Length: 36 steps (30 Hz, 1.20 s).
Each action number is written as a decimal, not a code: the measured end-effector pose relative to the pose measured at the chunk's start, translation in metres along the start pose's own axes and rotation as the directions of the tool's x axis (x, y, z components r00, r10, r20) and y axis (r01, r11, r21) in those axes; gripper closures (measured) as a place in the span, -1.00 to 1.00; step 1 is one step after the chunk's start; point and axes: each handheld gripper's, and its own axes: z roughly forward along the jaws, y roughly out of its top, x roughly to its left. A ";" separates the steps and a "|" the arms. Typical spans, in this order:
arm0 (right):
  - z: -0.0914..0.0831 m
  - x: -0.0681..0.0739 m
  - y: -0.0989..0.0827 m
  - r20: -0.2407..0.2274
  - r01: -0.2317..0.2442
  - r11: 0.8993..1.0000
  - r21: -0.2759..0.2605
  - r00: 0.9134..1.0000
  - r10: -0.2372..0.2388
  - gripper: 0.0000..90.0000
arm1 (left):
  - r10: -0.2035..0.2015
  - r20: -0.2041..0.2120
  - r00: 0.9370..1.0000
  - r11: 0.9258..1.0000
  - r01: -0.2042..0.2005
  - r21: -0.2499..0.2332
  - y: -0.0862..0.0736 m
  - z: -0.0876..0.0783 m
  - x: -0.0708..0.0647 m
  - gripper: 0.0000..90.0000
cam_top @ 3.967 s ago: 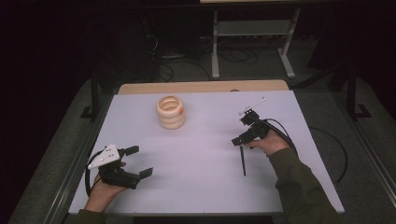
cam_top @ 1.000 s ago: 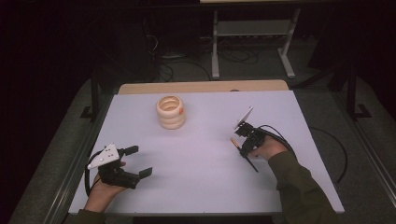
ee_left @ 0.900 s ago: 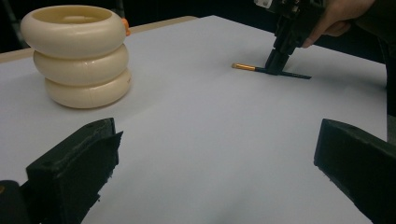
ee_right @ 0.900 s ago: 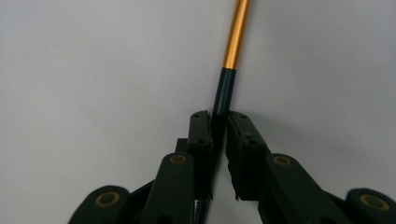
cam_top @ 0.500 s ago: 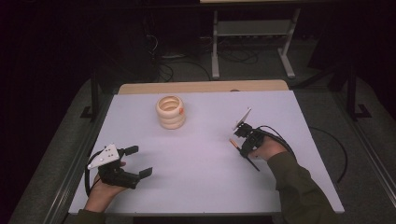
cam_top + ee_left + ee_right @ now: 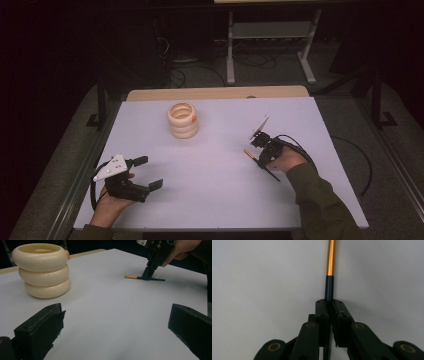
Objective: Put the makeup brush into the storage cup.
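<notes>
A thin stick [image 6: 248, 153] with a black shaft and an orange-gold end lies on the white table [image 6: 215, 205], right of centre. My right gripper [image 6: 260, 156] points down at it with its grey plate tilted up. Its jaws have just been closing and are shut on the black shaft [image 6: 329, 290], and the gold end [image 6: 331, 260] sticks out past the tips. From the left gripper view the same stick [image 6: 131, 277] lies flat under the right gripper [image 6: 148, 275]. My left gripper [image 6: 148, 172] rests open at the front left, with nothing between its fingers [image 6: 40, 332].
A stack of three cream rings [image 6: 182, 120] with a small orange spot stands at the back centre of the table, also near the left gripper view's top left as the ring stack [image 6: 41, 270]. A cable [image 6: 300, 145] trails from the right gripper. Table legs and cables lie beyond the far edge.
Since four seconds ago the right gripper has tipped down onto the stick, which now lies slanted with its gold end to the left. Over the last second nothing visibly moved. The left hand stayed still.
</notes>
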 end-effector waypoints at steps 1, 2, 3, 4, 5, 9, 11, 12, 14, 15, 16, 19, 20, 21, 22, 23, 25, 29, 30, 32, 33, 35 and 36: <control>-0.001 0.000 0.000 0.004 -0.005 1.000 -0.003 1.000 0.005 0.84 | -0.002 0.001 1.000 1.000 0.002 -0.003 0.000 0.000 0.000 -1.00; -0.002 0.000 -0.001 0.008 -0.004 1.000 -0.010 1.000 0.004 0.84 | -0.001 0.000 1.000 1.000 0.001 -0.001 0.000 0.000 0.000 -1.00; -0.003 0.000 -0.001 0.005 -0.008 1.000 -0.017 1.000 0.008 0.84 | -0.002 0.001 1.000 1.000 0.002 -0.002 0.000 0.000 0.000 -1.00; -0.005 -0.001 -0.002 0.003 -0.009 1.000 -0.025 1.000 0.009 0.84 | -0.003 0.001 1.000 1.000 0.003 -0.001 0.000 0.000 0.000 -1.00; -0.006 -0.002 -0.002 -0.001 -0.007 0.999 -0.032 1.000 0.007 0.84 | -0.004 0.001 1.000 1.000 0.004 -0.002 0.000 0.000 0.000 -1.00; -0.010 -0.004 -0.005 -0.006 -0.013 0.998 -0.056 1.000 0.012 0.84 | -0.007 0.000 1.000 1.000 0.007 -0.005 0.000 0.000 0.000 -1.00; -0.011 -0.005 -0.006 -0.007 -0.017 0.997 -0.072 1.000 0.016 0.84 | -0.008 0.000 1.000 1.000 0.008 -0.005 0.000 0.000 -0.001 -1.00; -0.012 -0.005 -0.007 -0.012 -0.017 0.997 -0.081 1.000 0.016 0.84 | -0.008 0.000 1.000 1.000 0.008 -0.004 0.000 0.000 -0.001 -1.00; -0.014 -0.006 -0.009 -0.012 -0.019 0.995 -0.101 1.000 0.018 0.84 | -0.009 0.001 1.000 1.000 0.009 -0.006 0.000 0.000 0.000 -1.00; -0.015 -0.006 -0.011 -0.012 -0.021 0.993 -0.114 1.000 0.020 0.84 | -0.008 0.000 1.000 1.000 0.008 -0.004 0.000 0.000 0.000 -1.00; -0.016 -0.007 -0.012 -0.016 -0.022 0.993 -0.120 1.000 0.020 0.84 | -0.007 0.000 1.000 1.000 0.007 -0.004 0.000 0.000 0.000 -1.00; -0.019 -0.010 -0.018 -0.024 -0.033 0.986 -0.161 0.999 0.029 0.84 | -0.008 -0.001 1.000 1.000 0.008 -0.003 0.000 0.000 0.000 -1.00; -0.020 -0.010 -0.019 -0.037 -0.033 0.985 -0.171 0.999 0.027 0.84 | -0.009 0.000 1.000 1.000 0.009 -0.003 0.000 0.000 0.000 -1.00; -0.021 -0.011 -0.021 -0.036 -0.035 0.983 -0.182 0.999 0.029 0.84 | -0.007 -0.001 1.000 1.000 0.007 -0.002 0.000 0.000 0.000 -1.00; -0.022 -0.010 -0.022 -0.042 -0.040 0.979 -0.200 0.999 0.032 0.84 | -0.009 0.000 1.000 1.000 0.009 -0.003 0.000 0.000 0.000 -1.00; -0.023 -0.011 -0.023 -0.050 -0.034 0.977 -0.209 0.998 0.024 0.84 | -0.007 -0.001 1.000 1.000 0.007 -0.003 0.000 0.000 0.000 -1.00; -0.024 -0.011 -0.026 -0.057 -0.032 0.971 -0.237 0.998 0.019 0.84 | -0.007 -0.001 1.000 1.000 0.007 -0.003 0.000 0.000 0.000 -1.00; -0.026 -0.012 -0.031 -0.079 -0.039 0.962 -0.270 0.997 0.018 0.84 | -0.007 -0.004 1.000 1.000 0.007 -0.005 0.000 -0.001 0.000 -1.00; -0.027 -0.012 -0.033 -0.082 -0.041 0.959 -0.281 0.996 0.019 0.84 | -0.008 -0.004 1.000 1.000 0.008 -0.005 0.000 -0.001 0.001 -1.00; -0.028 -0.012 -0.035 -0.091 -0.035 0.953 -0.301 0.996 0.008 0.84 | -0.006 -0.005 1.000 1.000 0.006 -0.005 0.000 -0.001 0.001 -1.00; -0.029 -0.011 -0.037 -0.091 -0.032 0.947 -0.319 0.996 0.003 0.84 | -0.007 -0.005 1.000 1.000 0.007 -0.006 0.000 -0.001 0.001 -1.00; -0.030 -0.010 -0.038 -0.089 -0.019 0.941 -0.339 0.996 -0.012 0.84 | -0.007 -0.006 1.000 1.000 0.007 -0.006 0.000 -0.001 0.001 -1.00; -0.031 -0.010 -0.039 -0.090 -0.013 0.936 -0.351 0.996 -0.020 0.84 | -0.007 -0.005 1.000 1.000 0.007 -0.006 0.000 -0.001 0.001 -1.00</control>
